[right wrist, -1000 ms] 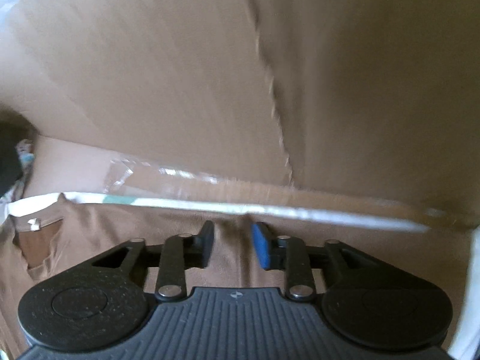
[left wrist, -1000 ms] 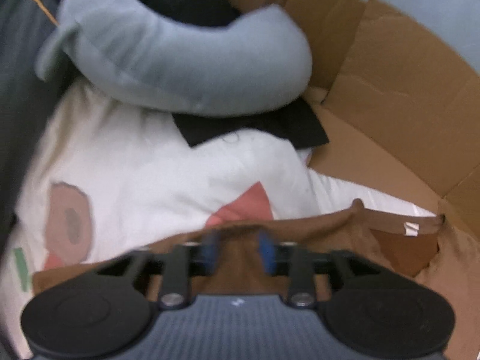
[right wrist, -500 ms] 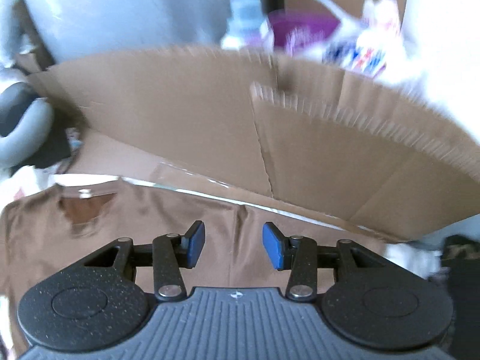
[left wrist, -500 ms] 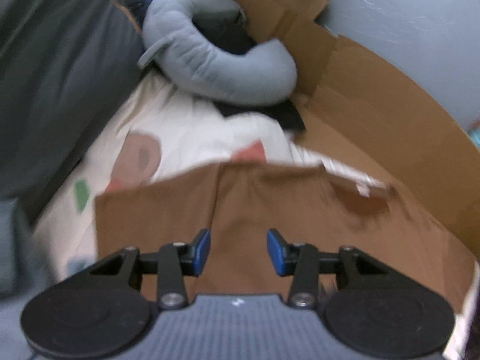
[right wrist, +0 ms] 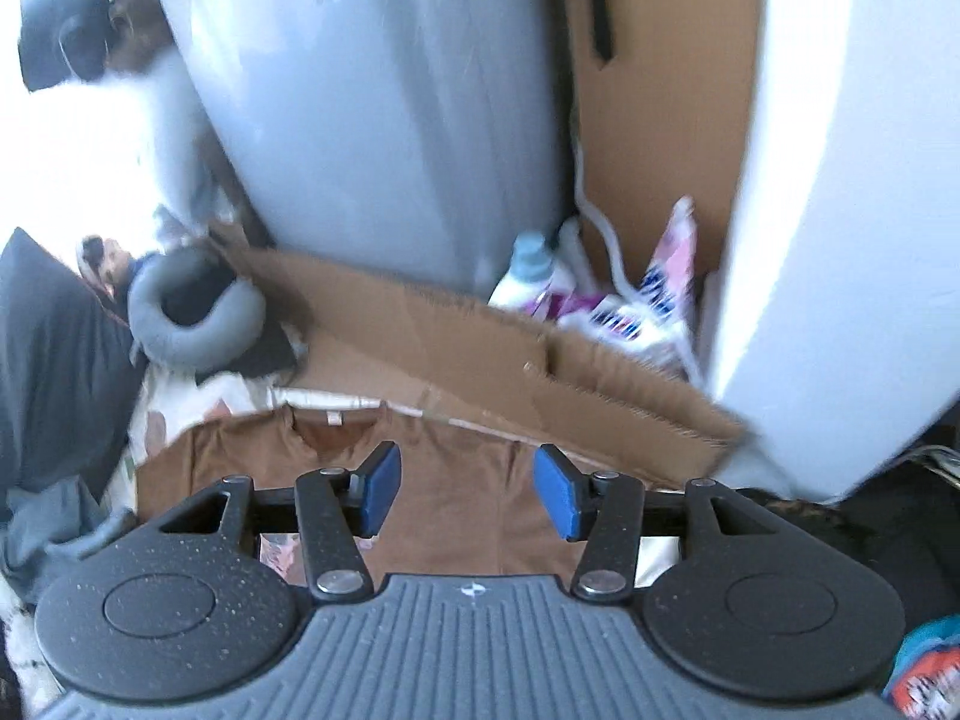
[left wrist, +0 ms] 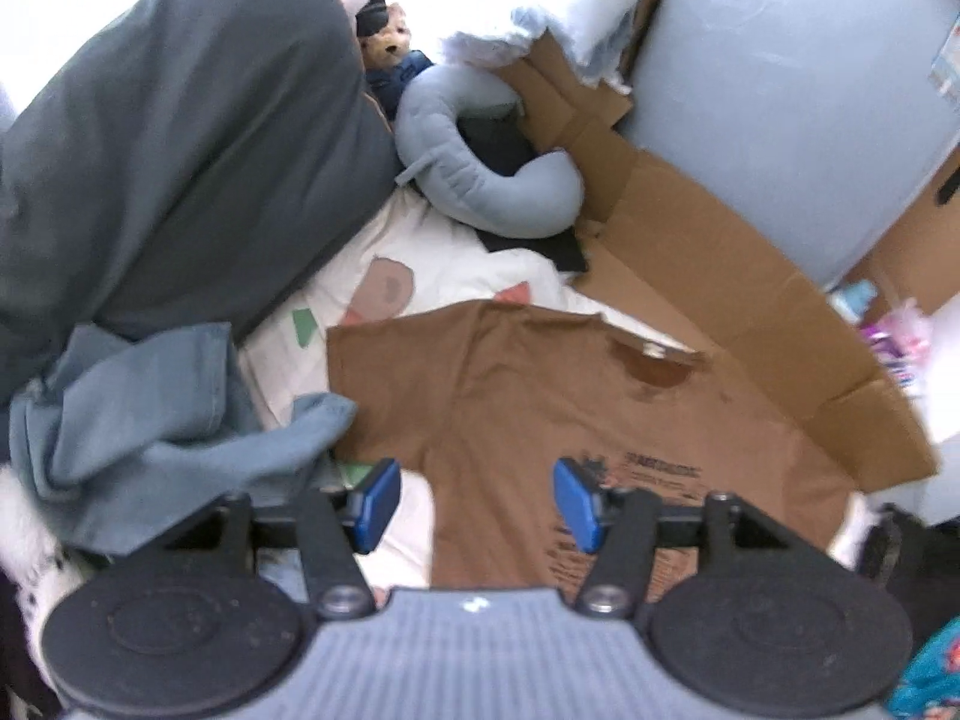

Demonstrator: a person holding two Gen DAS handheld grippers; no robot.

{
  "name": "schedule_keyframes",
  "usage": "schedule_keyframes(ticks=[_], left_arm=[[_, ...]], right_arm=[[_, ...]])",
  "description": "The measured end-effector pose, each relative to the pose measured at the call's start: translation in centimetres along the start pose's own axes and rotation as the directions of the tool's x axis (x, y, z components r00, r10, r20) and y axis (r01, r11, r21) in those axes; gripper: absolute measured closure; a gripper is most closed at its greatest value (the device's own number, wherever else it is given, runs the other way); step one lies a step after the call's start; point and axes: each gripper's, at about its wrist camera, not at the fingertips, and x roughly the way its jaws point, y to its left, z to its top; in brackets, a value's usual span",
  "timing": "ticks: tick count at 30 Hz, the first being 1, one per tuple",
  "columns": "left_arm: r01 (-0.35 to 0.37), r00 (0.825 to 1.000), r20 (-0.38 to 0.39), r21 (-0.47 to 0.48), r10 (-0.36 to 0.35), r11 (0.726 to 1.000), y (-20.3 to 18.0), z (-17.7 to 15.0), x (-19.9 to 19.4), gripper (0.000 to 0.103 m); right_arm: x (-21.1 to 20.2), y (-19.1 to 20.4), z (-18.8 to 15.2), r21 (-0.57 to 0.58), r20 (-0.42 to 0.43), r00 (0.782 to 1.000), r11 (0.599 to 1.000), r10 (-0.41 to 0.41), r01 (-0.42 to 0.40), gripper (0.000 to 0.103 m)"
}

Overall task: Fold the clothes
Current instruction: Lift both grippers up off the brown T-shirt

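A brown T-shirt (left wrist: 540, 396) with dark print on its chest lies spread flat on a white patterned bed sheet (left wrist: 432, 276), neckline toward the cardboard. My left gripper (left wrist: 477, 501) is open above the shirt's lower left part, holding nothing. The right wrist view shows the same brown T-shirt (right wrist: 456, 480) from farther back. There my right gripper (right wrist: 468, 492) is open above it, also holding nothing.
Flattened cardboard (left wrist: 750, 300) lines the shirt's far side against a pale blue wall. A grey-blue neck pillow (left wrist: 480, 180), a dark grey pillow (left wrist: 180, 150) and crumpled blue-grey cloth (left wrist: 150, 420) crowd the left. Bottles and packets (right wrist: 600, 300) stand behind the cardboard.
Both grippers have opened wide, let go of the shirt's top edge and pulled back and up. The shirt now lies flat and is seen whole.
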Motion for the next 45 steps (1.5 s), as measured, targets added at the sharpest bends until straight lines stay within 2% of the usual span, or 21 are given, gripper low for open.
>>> schedule_keyframes(ticks=[4, 9, 13, 17, 20, 27, 34, 38, 45], left_arm=[[0.008, 1.0, -0.013, -0.028, -0.009, 1.0, 1.4, -2.6, -2.2, 0.042], [-0.006, 0.999, -0.039, -0.036, 0.004, 0.999, 2.3, -6.1, -3.8, 0.042], [-0.042, 0.997, -0.057, 0.071, 0.046, 0.997, 1.8, -8.4, -4.0, 0.042], [-0.066, 0.995, -0.066, 0.063, 0.07, 0.996, 1.8, -9.6, -4.4, 0.042], [-0.068, 0.995, -0.067, 0.103, 0.075, 0.992, 1.1, -10.3, -5.0, 0.042], [-0.02, 0.999, -0.042, 0.094, 0.024, 0.995, 0.8, -11.9, -5.4, 0.04], [0.017, 0.999, -0.028, 0.033, -0.016, 0.999, 2.3, -14.3, -3.1, 0.041], [0.015, 0.999, -0.03, 0.039, -0.014, 0.999, 3.0, -15.8, -2.3, 0.041], [0.018, 0.999, -0.037, 0.069, -0.016, 0.997, 3.6, -18.3, -1.3, 0.041]], right_arm=[[-7.4, -0.5, -0.3, 0.01, 0.063, 0.998, 1.0, -0.003, 0.003, 0.046], [-14.0, -0.9, -2.4, -0.021, 0.092, 0.996, 1.0, -0.02, 0.022, 0.043], [-18.2, -1.6, -4.3, -0.014, 0.105, 0.994, 1.0, -0.017, 0.018, 0.042], [-18.4, -1.9, -6.8, 0.007, 0.093, 0.995, 1.0, -0.023, 0.022, 0.042], [-17.9, -2.2, -8.7, 0.0, 0.078, 0.997, 1.0, -0.006, 0.006, 0.042], [-17.4, -3.1, -12.3, 0.038, 0.104, 0.994, 0.998, 0.038, -0.042, 0.042], [-15.6, -4.2, -15.9, 0.067, 0.082, 0.997, 0.998, -0.011, 0.005, 0.042], [-14.2, -4.9, -18.2, 0.118, 0.074, 0.997, 0.993, -0.003, -0.006, 0.042], [-12.0, -5.1, -22.2, 0.136, 0.036, 0.999, 0.991, -0.019, 0.014, 0.042]])
